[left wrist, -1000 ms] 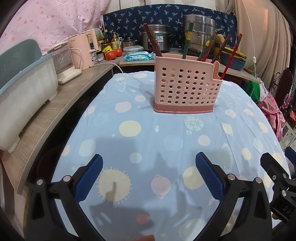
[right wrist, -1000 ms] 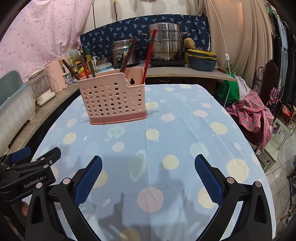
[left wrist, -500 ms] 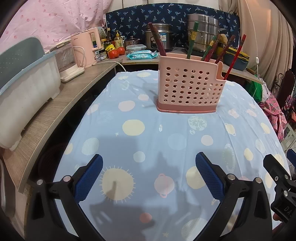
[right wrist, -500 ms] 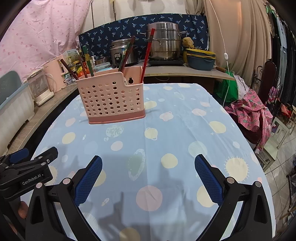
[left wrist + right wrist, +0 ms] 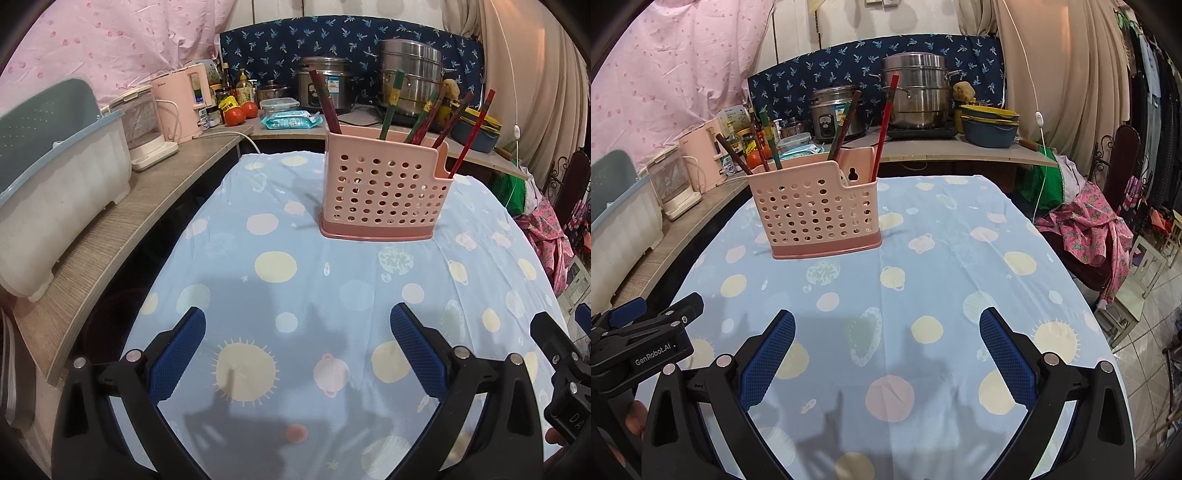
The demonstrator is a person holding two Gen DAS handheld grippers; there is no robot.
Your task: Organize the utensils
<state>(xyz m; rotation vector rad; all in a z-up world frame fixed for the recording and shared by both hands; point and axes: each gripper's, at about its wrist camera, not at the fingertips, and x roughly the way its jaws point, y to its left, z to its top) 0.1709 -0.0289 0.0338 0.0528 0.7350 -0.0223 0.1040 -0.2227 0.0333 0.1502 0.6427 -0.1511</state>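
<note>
A pink dotted curtain (image 5: 110, 40) hangs on the left, with a navy leaf-print cloth (image 5: 871, 66) behind the wooden counter (image 5: 122, 218). Beige drapes (image 5: 1067, 74) fall on the right, above a dark chair (image 5: 1123, 155) and the tiled floor (image 5: 1145, 325).

The left gripper (image 5: 295, 347) and the right gripper (image 5: 886, 345) look alike: black plastic frames with triangular cut-outs, silver round screws at the joints, and blue ribbed pads (image 5: 768, 360) lining the fingers. White lettering "GenRobot.AI" marks the left one's side.
</note>
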